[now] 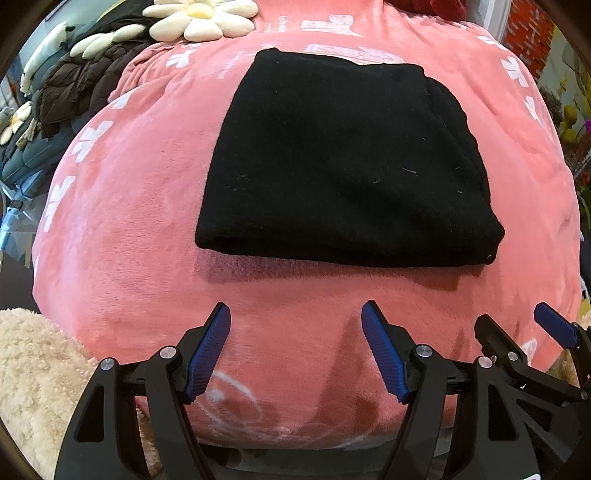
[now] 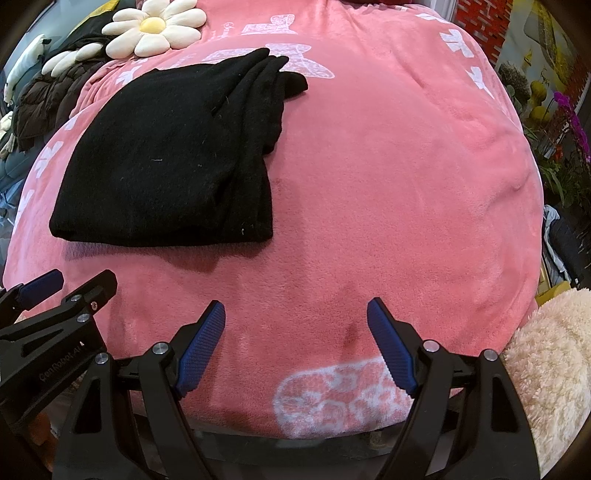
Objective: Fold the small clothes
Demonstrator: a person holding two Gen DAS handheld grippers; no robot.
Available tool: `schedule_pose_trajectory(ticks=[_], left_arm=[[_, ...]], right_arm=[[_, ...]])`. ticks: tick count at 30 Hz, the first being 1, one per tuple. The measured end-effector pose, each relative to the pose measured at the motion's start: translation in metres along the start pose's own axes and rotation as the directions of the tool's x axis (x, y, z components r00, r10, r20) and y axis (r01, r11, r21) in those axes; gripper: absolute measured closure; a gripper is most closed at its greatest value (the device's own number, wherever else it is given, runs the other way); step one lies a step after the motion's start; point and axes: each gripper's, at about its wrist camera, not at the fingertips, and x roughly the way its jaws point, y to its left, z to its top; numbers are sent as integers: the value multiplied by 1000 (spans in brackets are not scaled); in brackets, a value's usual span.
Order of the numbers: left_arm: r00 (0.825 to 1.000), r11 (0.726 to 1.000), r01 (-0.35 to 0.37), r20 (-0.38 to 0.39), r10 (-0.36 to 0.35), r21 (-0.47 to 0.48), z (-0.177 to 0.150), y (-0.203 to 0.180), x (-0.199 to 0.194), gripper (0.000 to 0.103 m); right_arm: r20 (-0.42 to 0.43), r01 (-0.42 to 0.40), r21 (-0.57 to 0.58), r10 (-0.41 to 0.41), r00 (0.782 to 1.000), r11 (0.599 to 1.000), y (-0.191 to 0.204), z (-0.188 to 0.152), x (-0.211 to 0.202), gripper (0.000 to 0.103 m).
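A black knitted garment (image 1: 343, 162) lies folded into a thick rectangle on the pink blanket (image 1: 140, 206). In the right wrist view the garment (image 2: 173, 151) sits at the upper left, its layered edges on the right side. My left gripper (image 1: 295, 314) is open and empty, hovering just short of the garment's near edge. My right gripper (image 2: 295, 310) is open and empty over bare blanket (image 2: 399, 184), to the right of the garment. Each gripper shows at the edge of the other's view: the right gripper (image 1: 517, 325) and the left gripper (image 2: 81, 282).
A daisy-shaped cushion (image 1: 199, 18) lies at the back left, also seen in the right wrist view (image 2: 155, 26). Dark jackets (image 1: 74, 85) are piled at the left. Cream fleece (image 1: 33, 369) lies at the near left and in the right wrist view (image 2: 550, 358). Plants (image 2: 554, 122) stand at the right.
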Motion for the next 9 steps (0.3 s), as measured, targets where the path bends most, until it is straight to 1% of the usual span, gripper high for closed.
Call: schedule_pose_trajectory(ticks=[9], left_arm=[[1000, 1000, -9, -13, 9, 15, 2, -3, 2, 32]], right_arm=[[-1, 1, -4, -1, 1000, 1000, -1, 1, 1, 26]])
